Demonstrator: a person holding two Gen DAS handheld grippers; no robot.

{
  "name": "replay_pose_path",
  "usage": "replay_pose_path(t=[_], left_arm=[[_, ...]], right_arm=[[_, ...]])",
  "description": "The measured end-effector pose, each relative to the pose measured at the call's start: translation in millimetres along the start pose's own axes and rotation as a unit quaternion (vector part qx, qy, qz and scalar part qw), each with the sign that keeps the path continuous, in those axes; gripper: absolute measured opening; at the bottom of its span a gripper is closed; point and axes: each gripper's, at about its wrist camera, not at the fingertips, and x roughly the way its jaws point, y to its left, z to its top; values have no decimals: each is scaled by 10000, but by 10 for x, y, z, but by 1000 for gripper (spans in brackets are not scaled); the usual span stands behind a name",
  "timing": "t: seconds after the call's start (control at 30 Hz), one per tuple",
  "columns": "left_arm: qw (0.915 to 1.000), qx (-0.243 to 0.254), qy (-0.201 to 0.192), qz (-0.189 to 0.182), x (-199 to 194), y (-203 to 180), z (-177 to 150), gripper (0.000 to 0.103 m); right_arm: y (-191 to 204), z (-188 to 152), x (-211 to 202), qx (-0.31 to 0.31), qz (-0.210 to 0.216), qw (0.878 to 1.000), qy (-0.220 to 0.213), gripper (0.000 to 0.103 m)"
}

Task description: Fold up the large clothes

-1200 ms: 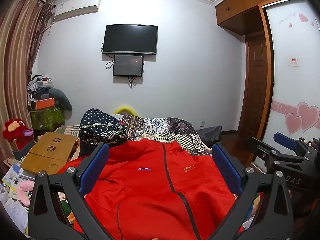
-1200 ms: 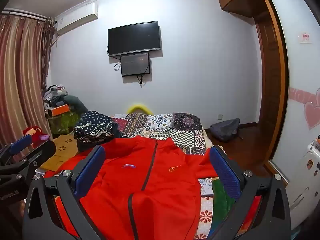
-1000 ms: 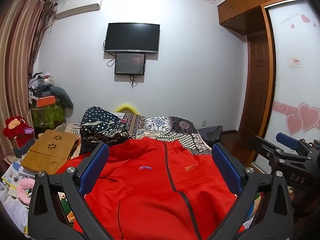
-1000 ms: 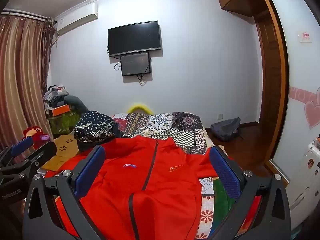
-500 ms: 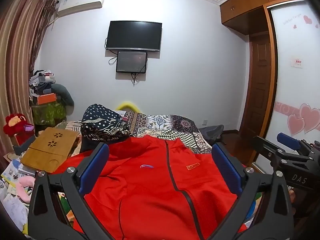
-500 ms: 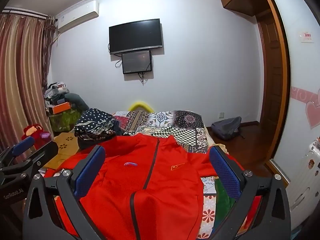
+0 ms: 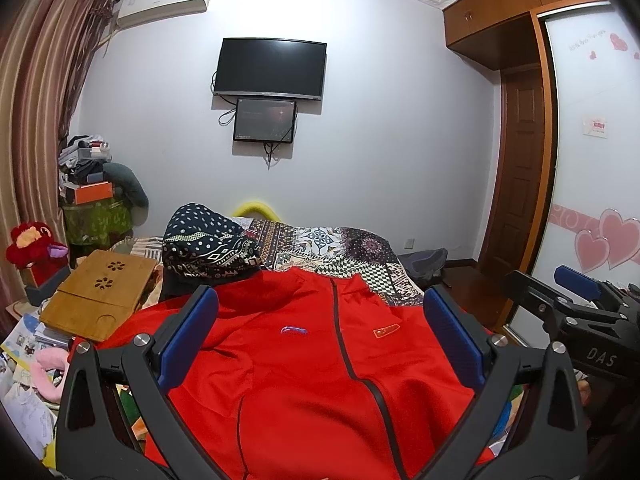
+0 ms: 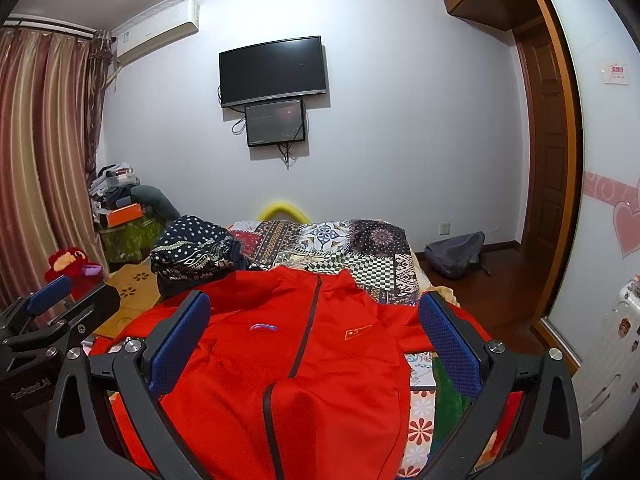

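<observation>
A red zip-up jacket point(image 7: 312, 364) lies front-up on the bed, collar toward the far wall; it also shows in the right wrist view point(image 8: 304, 360). A flap of its lower part is folded up over the zip point(image 8: 340, 424). My left gripper point(image 7: 320, 340) is open and empty, held above the jacket's chest. My right gripper point(image 8: 316, 336) is open and empty, also above the jacket. The right gripper shows at the right edge of the left wrist view point(image 7: 576, 312); the left gripper shows at the left edge of the right wrist view point(image 8: 44, 320).
A dark patterned bundle point(image 7: 208, 248) sits on the patchwork bedspread point(image 7: 344, 252) beyond the collar. A wooden lap tray point(image 7: 100, 292) and papers lie left of the bed. A grey backpack point(image 8: 456, 254) lies on the floor by the wardrobe point(image 7: 592, 200).
Both cameras have crept slightly forward and tilted, so the jacket sits a little lower in view. Both grippers stay open; the jacket has not moved.
</observation>
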Motion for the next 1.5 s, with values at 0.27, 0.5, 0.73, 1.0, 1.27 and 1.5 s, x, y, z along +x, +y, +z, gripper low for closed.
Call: replay_pose_path(t=[0.27,0.5,0.73,1.0,1.27,1.5], left_arm=[[10000,4,-17,38,-13,-22,6,103],[10000,6,-35,66,-26,-32,10,103],[10000,6,-42,78,-51,-29,10,103],[10000,6,-26,89,-46,-38,18,103],[9999,-12,-3,120,-35,-31,20,103],[9999,-54,61,150,15,-3,28,103]], right_arm=[[12,4,-14,6,30,10000,-6,103],[5,10,-21,14,36,10000,-2,103],[8,12,-23,17,41,10000,1,103],[15,12,-26,18,35,10000,6,103],[33,17,-16,24,30,10000,42,103],[29,13,74,10,9,9999,121,103]])
